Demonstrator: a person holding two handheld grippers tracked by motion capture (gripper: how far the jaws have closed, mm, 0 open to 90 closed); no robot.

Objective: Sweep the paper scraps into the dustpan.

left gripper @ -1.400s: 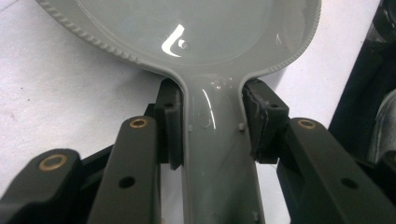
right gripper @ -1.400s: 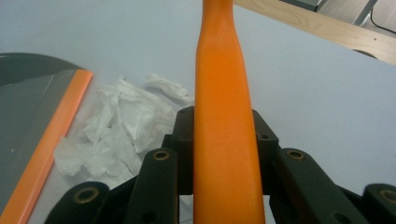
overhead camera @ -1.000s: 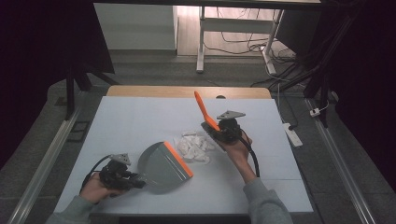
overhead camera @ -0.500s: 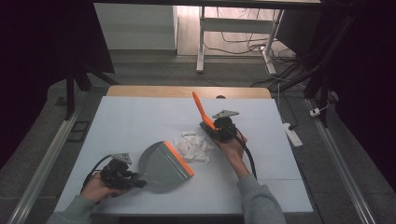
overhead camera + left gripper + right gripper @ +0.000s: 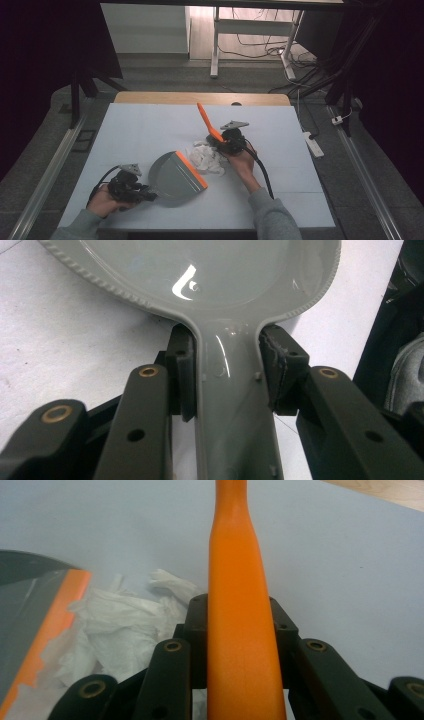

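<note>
A grey dustpan (image 5: 172, 172) with an orange lip lies on the white table at the front left. My left gripper (image 5: 149, 194) is shut on its handle (image 5: 232, 410), with the pads pressed against both sides. A crumpled white tissue (image 5: 207, 159) lies just past the orange lip, in the table's middle. My right gripper (image 5: 221, 142) is at the tissue's far right edge, shut on an orange brush handle (image 5: 205, 119) that sticks up and away. In the right gripper view the handle (image 5: 237, 605) runs up between the jaws, with the tissue (image 5: 125, 625) and the dustpan's lip (image 5: 50, 625) to its left.
The white table (image 5: 150, 130) has a wooden strip (image 5: 200, 98) along its far edge. A white power strip (image 5: 311, 141) lies on the floor to the right. Metal rails (image 5: 50, 172) run along both sides of the table.
My right gripper has moved left and down with the orange handle, closer to the tissue. The left gripper and the dustpan have stayed put.
</note>
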